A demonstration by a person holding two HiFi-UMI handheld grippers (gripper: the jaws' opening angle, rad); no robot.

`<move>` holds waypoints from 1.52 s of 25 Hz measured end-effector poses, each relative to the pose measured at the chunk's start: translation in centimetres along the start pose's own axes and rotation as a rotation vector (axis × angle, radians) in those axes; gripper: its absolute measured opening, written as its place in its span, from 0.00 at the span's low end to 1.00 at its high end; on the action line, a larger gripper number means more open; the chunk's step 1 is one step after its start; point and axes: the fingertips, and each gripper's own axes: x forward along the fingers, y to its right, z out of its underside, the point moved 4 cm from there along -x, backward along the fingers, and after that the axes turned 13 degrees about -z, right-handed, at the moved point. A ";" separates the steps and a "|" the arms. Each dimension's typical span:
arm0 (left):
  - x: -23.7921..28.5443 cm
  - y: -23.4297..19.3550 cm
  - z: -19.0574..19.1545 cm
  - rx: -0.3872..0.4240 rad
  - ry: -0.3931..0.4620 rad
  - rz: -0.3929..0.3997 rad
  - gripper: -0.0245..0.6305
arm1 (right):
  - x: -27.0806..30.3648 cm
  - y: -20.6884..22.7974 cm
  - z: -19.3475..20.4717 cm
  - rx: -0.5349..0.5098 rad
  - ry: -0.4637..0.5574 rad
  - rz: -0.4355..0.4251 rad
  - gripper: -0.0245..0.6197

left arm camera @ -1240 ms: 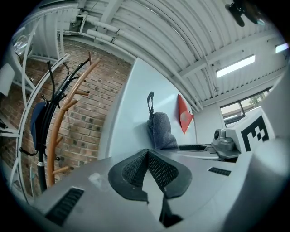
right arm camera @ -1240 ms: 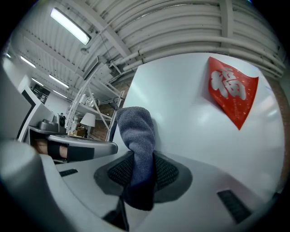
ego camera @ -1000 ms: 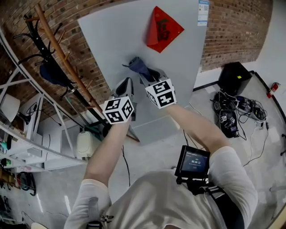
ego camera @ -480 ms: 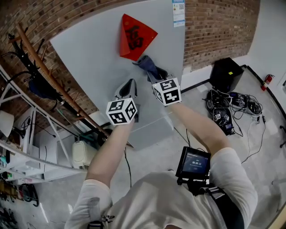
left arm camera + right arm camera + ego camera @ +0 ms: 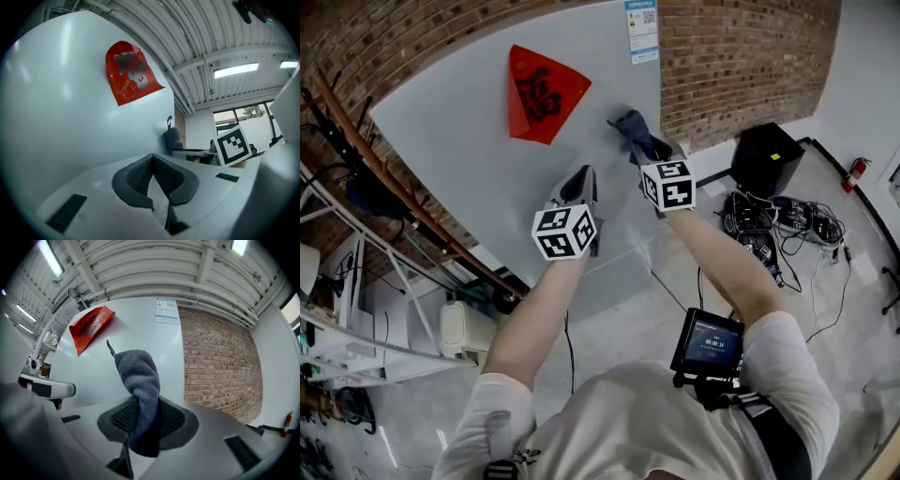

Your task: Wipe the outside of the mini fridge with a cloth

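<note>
Grey-blue nubbly cloth [image 5: 139, 380], bunched, is clamped in the right tool [image 5: 147, 420], seemingly against the smooth pale face of the mini fridge [image 5: 469, 178], upper centre-right of the head view. The left tool [image 5: 152, 176], jaws together on nothing, hovers beside. Wiping seems partway; the panel round the red diamond sticker [image 5: 542, 92] likely remains.

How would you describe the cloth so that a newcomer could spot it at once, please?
Find the big pale grey fridge by the brick wall. Near its right edge, below the white label, the right gripper pinches the cloth: a blue-grey terry rag, soft and bunched, unlike the flat red paper decoration.
</note>
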 end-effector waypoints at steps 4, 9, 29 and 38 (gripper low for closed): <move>1.0 1.5 0.9 0.000 -0.012 -0.007 0.04 | -0.4 2.9 0.9 0.026 -0.003 0.008 0.21; 1.4 1.8 1.6 -0.008 -0.022 -0.030 0.04 | -0.2 3.3 1.0 0.010 0.013 -0.014 0.21; -12.8 -13.6 2.1 -0.025 -0.046 -0.249 0.04 | 3.1 -23.9 2.5 -0.050 0.031 -0.366 0.21; -21.5 -22.9 2.6 -0.035 -0.071 -0.357 0.04 | 7.3 -37.2 4.2 -0.049 -0.010 -0.466 0.21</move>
